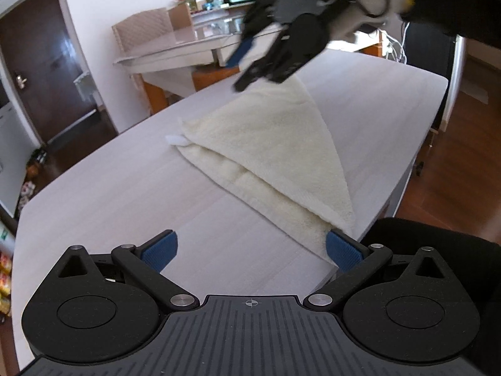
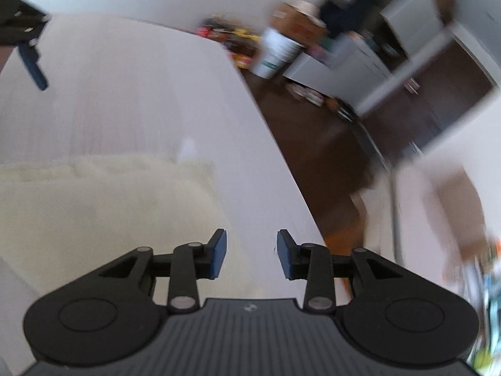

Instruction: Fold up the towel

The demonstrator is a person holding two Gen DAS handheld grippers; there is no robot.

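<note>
Across the pale wooden table point(image 1: 109, 194) lay the cream towel point(image 1: 272, 156), folded over on itself so that it made a rough triangle, with a small white tag poking out at its far left corner. Its upper layer rose to a peak under the right gripper point(image 1: 247, 65), which hung above the far end of the cloth with its blue-padded fingers spread; from the left wrist view I could not tell whether the cloth touched them. The right wrist view, badly blurred, showed the jaws apart with nothing between them and the towel spread below and to the left. Nearer me, the left gripper point(image 1: 250, 250) stood wide open low over the table, its right pad point(image 1: 343, 250) touching the towel's near corner by the table edge.
</note>
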